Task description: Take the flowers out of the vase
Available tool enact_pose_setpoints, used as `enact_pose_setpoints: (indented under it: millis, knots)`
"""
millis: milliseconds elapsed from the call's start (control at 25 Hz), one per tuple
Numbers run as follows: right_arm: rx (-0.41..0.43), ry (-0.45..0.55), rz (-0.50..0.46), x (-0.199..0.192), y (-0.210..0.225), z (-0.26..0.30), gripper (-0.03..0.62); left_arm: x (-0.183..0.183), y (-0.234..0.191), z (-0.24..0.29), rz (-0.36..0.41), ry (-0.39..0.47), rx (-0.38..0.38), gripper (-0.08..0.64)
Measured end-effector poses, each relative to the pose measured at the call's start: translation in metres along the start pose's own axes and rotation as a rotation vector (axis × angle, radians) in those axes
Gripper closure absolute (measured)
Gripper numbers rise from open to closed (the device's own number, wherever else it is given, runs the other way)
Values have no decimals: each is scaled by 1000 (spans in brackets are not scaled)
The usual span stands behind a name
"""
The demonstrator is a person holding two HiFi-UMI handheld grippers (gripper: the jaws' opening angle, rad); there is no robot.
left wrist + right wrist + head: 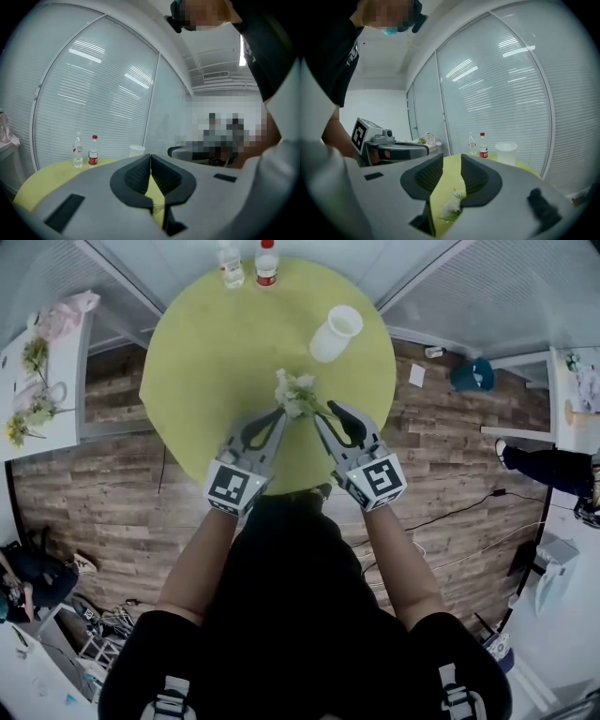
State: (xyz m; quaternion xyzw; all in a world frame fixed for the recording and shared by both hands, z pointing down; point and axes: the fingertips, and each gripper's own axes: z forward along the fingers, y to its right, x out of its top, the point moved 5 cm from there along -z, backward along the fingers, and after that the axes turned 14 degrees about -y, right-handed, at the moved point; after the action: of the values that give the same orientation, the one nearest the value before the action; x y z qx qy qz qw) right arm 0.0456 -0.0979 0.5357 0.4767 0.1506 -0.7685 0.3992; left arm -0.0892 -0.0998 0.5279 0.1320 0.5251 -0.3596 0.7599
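Black cloth of the person's top (300,615) fills the low part of the head view. Two bare arms (197,559) reach out from it toward 12 o'clock.

Next come the two gray tools, over the 6 o'clock edge of the round yellow table (216,343). The left gripper (281,413) has its jaws pressed together at the tips. In its own view a few thin green stems show low in the slit between them. I cannot tell if the jaws touch those stems. The right gripper (330,413) has its jaws apart with nothing pinched. Through that gap you can see white blooms low down against the yellow top.

The flowers (297,393) are a small pale bunch just past both tips, near the middle of the table. They are out of the vase.

The white vase (335,333) is farther off, at 1 o'clock on the table, well apart from the flowers. It leans to one side.

Two small bottles (248,263) stand side by side at the 12 o'clock edge. One has a red cap.
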Motion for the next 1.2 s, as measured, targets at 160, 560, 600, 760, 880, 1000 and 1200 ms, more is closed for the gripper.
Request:
enact_pose_setpoints:
  millis: [160,560,600,760,880,1000,1200]
  knots:
    - [3,73,2,24,-10,-33,480,23,28,-17,26,13,-48,548]
    - [5,138,-70,59,-38,-103,497,69,85,-44,86,56,-106,546]
    - [7,145,-71,62,-39,-108,500,74,88,-45,91,59,-112,546]
    - [10,157,-82,71,-42,-123,507,87,96,-49,116,66,-130,546]
    - [-2,166,-112,76,-45,-133,534,90,101,-53,127,70,-143,546]
    - [-11,180,-135,78,-49,-142,561,97,106,-57,134,87,-155,548]
    - [-14,197,-130,82,-51,-154,572,109,114,-59,147,95,-163,548]
